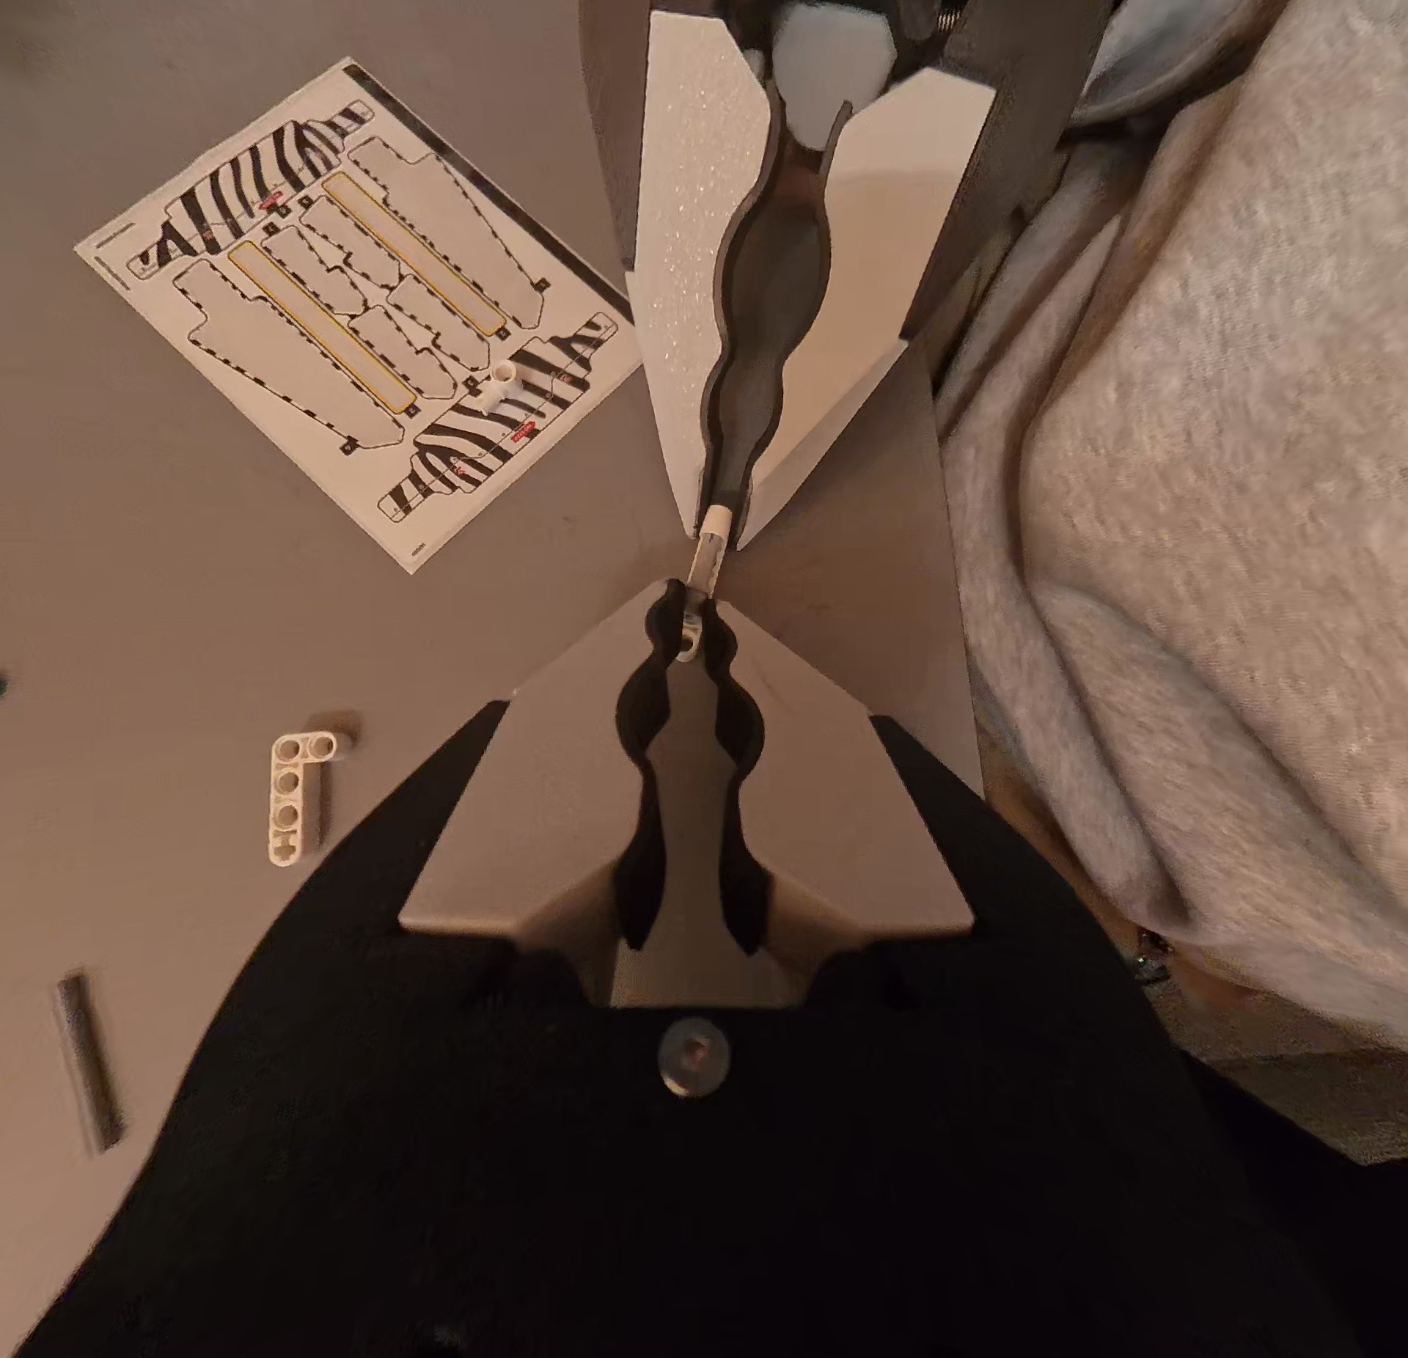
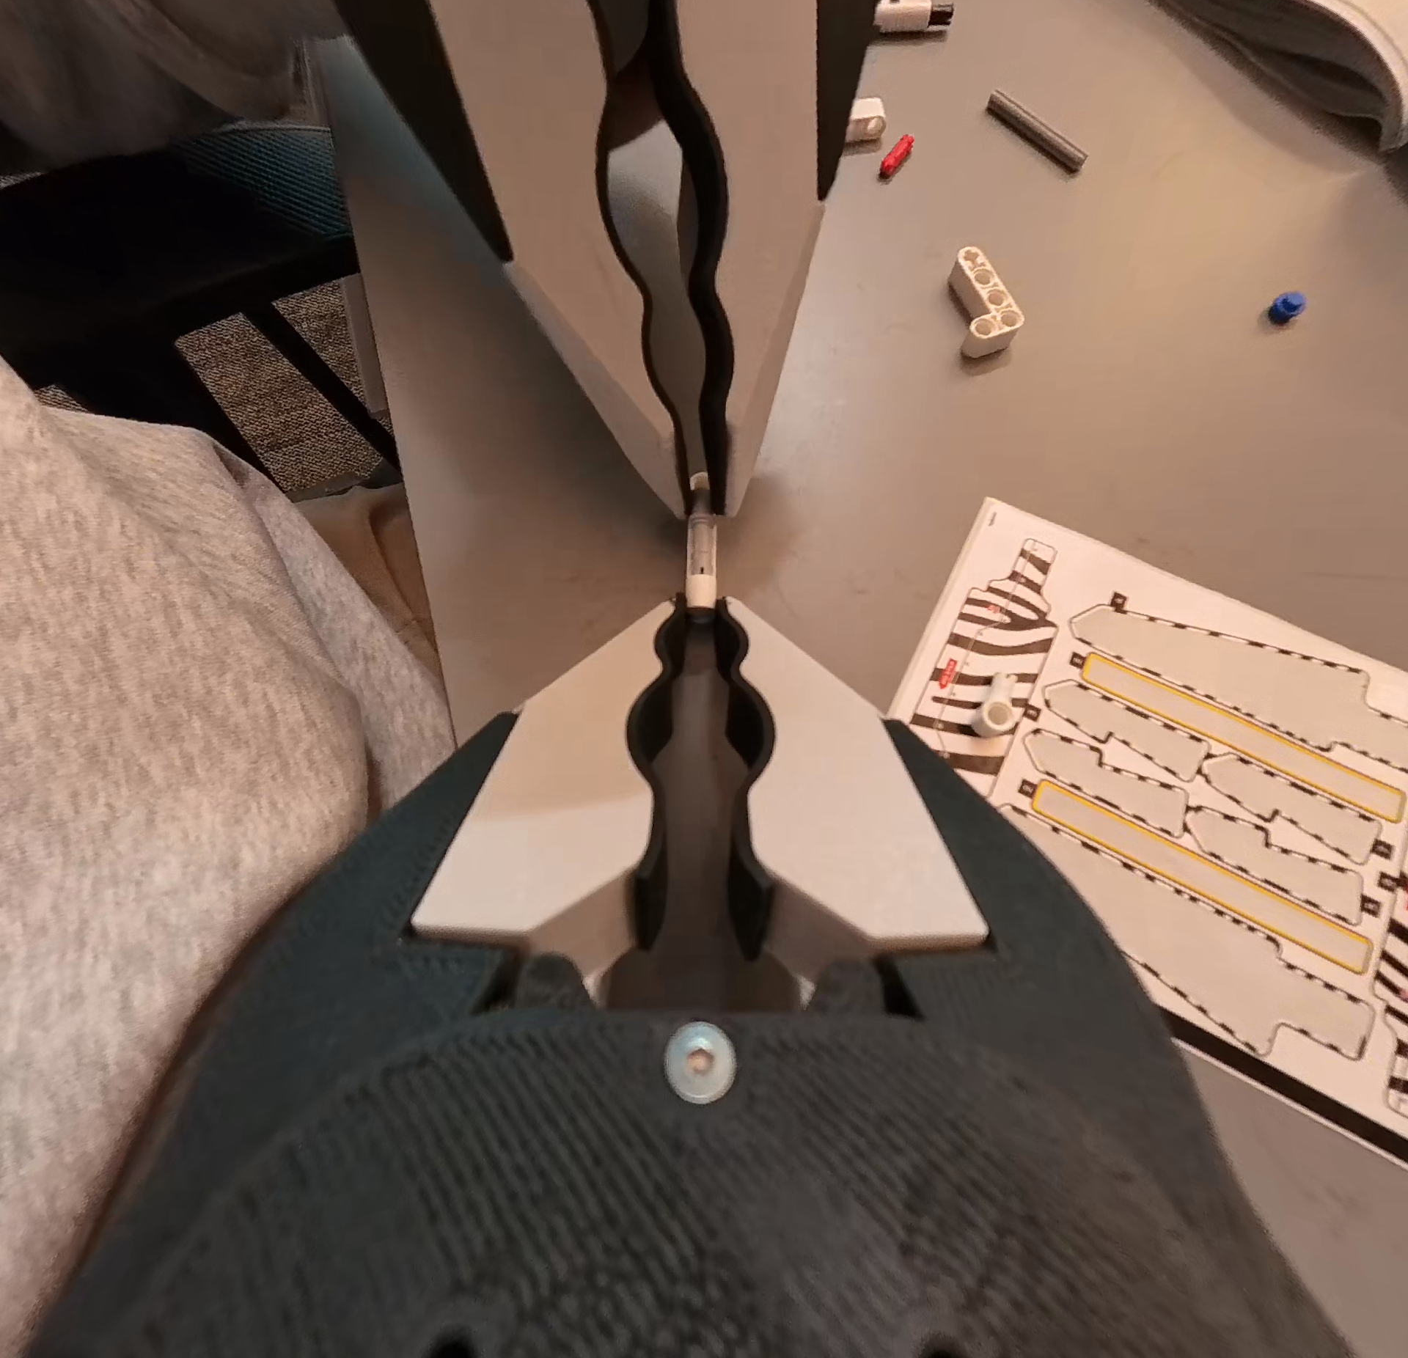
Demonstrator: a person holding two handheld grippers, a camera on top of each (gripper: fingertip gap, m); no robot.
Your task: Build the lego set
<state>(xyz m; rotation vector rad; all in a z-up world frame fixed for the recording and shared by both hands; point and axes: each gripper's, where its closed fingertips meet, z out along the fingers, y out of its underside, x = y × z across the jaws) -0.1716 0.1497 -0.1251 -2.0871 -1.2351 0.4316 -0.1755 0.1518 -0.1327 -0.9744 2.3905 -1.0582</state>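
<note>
Between the two meeting tips, the left gripper and right gripper each pinch an end of one small white pin assembly, above the table. Beyond it, beside the sticker sheet, an L-shaped beam, an axle and pegs lie loose; I judge the build barely begun. No containers show.

I can't make out how the small white piece is seated: both ends are buried in the tips of my left claw and right claw. Right of the sticker sheet, its far corner runs off frame. Above the sheet, a white part is half hidden behind the other claw. The dark rod below-left of the sheet is blurred.
</note>
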